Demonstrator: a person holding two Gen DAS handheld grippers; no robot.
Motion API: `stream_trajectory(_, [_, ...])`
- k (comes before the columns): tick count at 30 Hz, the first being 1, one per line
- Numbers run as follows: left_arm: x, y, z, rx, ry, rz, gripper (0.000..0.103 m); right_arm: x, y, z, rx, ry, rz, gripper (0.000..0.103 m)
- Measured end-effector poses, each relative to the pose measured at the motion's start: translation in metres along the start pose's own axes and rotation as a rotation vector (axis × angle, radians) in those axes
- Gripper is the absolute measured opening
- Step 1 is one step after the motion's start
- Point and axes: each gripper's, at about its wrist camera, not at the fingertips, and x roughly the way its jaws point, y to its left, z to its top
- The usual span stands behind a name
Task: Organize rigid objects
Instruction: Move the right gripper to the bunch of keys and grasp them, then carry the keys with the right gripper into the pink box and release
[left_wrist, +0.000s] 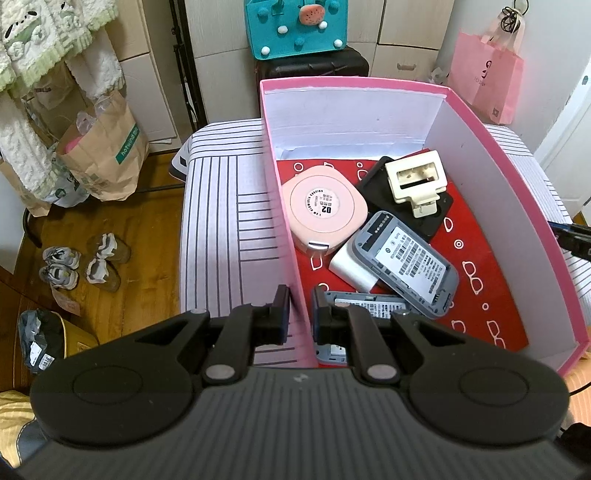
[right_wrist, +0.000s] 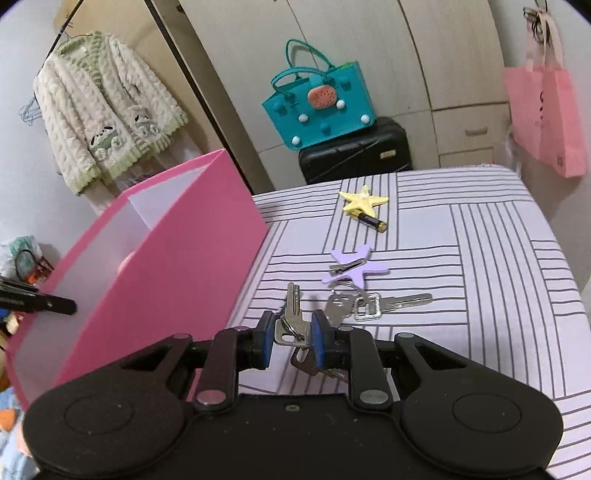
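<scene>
A pink box (left_wrist: 476, 122) stands on the striped bed. Inside lie a pink round case (left_wrist: 325, 205), a cream clip (left_wrist: 415, 177) on a black case (left_wrist: 373, 181), a white block (left_wrist: 349, 269) and two grey devices (left_wrist: 406, 262). My left gripper (left_wrist: 300, 315) straddles the box's left wall, jaws close on either side of it. In the right wrist view, my right gripper (right_wrist: 293, 334) closes around a bunch of keys (right_wrist: 291, 317) on the bed beside the pink box (right_wrist: 184, 240). More keys (right_wrist: 369, 304), a purple star clip (right_wrist: 352, 267), a yellow star (right_wrist: 364, 199) and a battery (right_wrist: 373, 221) lie beyond.
The striped bed cover (right_wrist: 480, 258) extends right of the box. A black suitcase (right_wrist: 354, 153) with a teal bag (right_wrist: 319, 107) stands behind the bed. A pink paper bag (right_wrist: 543, 118) hangs at right. Shoes (left_wrist: 85, 264) and paper bags (left_wrist: 99, 147) sit on the wooden floor at left.
</scene>
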Motion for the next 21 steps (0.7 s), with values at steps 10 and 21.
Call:
stream_trajectory(10, [-0.001, -0.004, -0.004, 0.065, -0.014, 0.008, 0.010, -0.002, 0.005, 0.034, 0.071, 0.092, 0.061, 0.025])
stream_trajectory(21, [-0.001, -0.004, -0.004, 0.109, -0.006, -0.004, 0.012, -0.033, 0.057, 0.090, -0.051, -0.030, 0.102, 0.025])
